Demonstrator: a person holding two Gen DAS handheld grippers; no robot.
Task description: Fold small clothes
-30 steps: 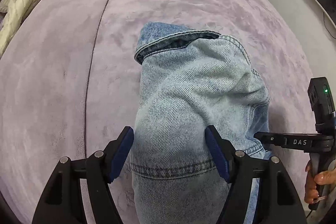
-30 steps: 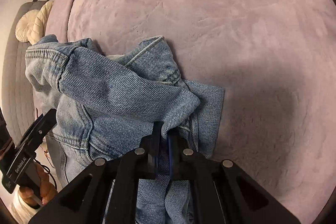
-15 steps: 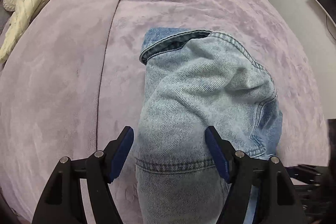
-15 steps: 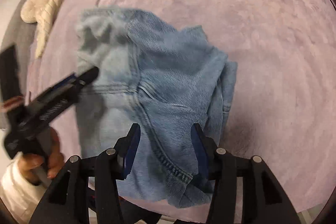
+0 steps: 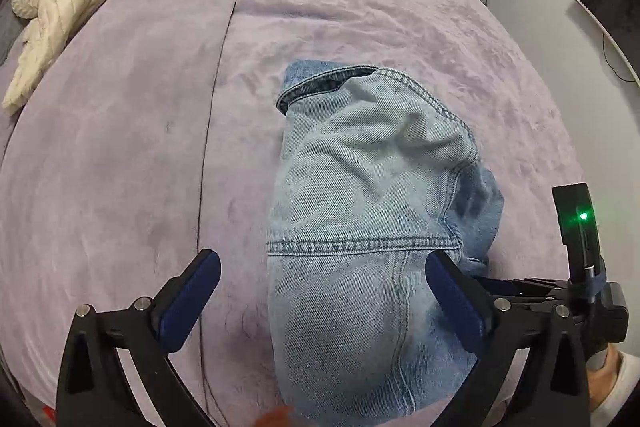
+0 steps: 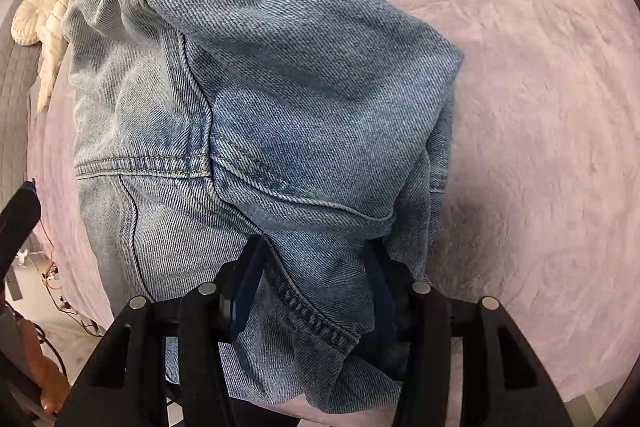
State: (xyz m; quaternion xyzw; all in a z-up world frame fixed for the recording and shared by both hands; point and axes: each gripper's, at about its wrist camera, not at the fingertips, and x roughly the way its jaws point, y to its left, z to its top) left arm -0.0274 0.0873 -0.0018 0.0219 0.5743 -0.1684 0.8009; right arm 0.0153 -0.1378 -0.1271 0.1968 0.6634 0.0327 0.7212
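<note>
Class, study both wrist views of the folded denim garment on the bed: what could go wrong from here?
1. The denim garment lies lumpy, so its top layer may spring open.
2. The left gripper is opening astride it, pads off the cloth; lifting carelessly could snag it.
3. The garment's near end lies by the edge of the purple blanket and might slide off.

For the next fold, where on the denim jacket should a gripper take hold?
Grip the denim jacket at its far collar edge, coming from above. The doubled hem stands proud of the blanket, probably giving the fingers a firm lip to pinch.
</note>
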